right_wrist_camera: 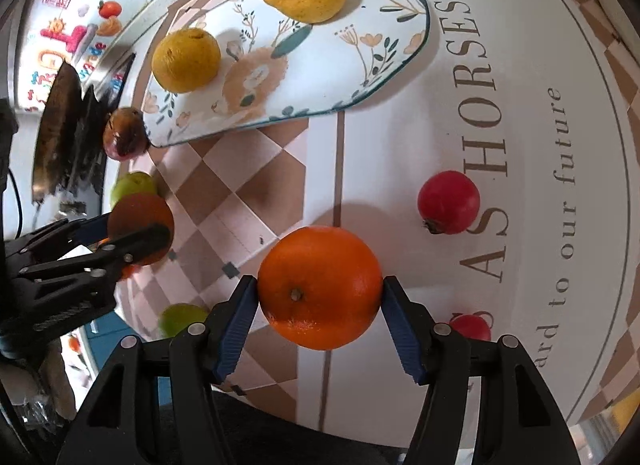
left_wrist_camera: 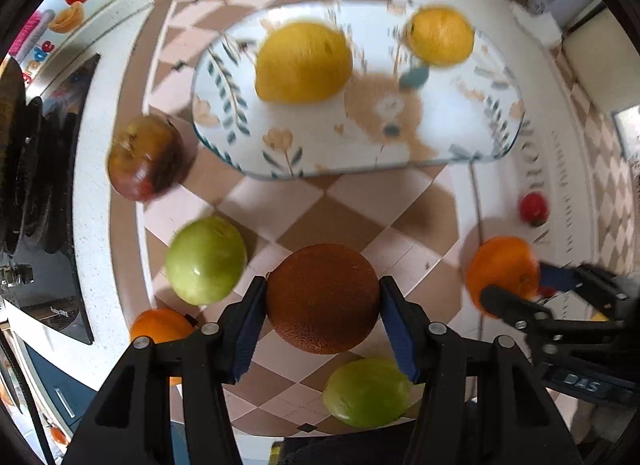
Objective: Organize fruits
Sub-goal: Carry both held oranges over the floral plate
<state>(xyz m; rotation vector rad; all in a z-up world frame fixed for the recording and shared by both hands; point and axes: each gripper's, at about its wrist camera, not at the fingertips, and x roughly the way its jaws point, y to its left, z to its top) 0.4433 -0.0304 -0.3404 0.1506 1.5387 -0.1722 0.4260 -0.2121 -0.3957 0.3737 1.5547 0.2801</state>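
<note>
A brown, rough-skinned round fruit (left_wrist_camera: 322,301) sits between the blue pads of my left gripper (left_wrist_camera: 322,289), which points straight down and is shut on it. My right gripper (right_wrist_camera: 320,289) is shut on an orange (right_wrist_camera: 320,285), its pads pressed on both sides. Each gripper shows in the other's view: the right gripper (left_wrist_camera: 516,289) with the orange (left_wrist_camera: 502,269), the left gripper (right_wrist_camera: 136,231) with the brown fruit (right_wrist_camera: 140,225). Ahead lies a flowered plate (left_wrist_camera: 320,145) bearing two yellow lemons (left_wrist_camera: 302,63) (left_wrist_camera: 440,35).
On the checkered cloth lie two green fruits (left_wrist_camera: 206,259) (left_wrist_camera: 366,391), a dark reddish fruit (left_wrist_camera: 144,157), another orange (left_wrist_camera: 160,325) and two small red fruits (right_wrist_camera: 448,201) (right_wrist_camera: 470,327). A black stove (left_wrist_camera: 24,169) stands at the left.
</note>
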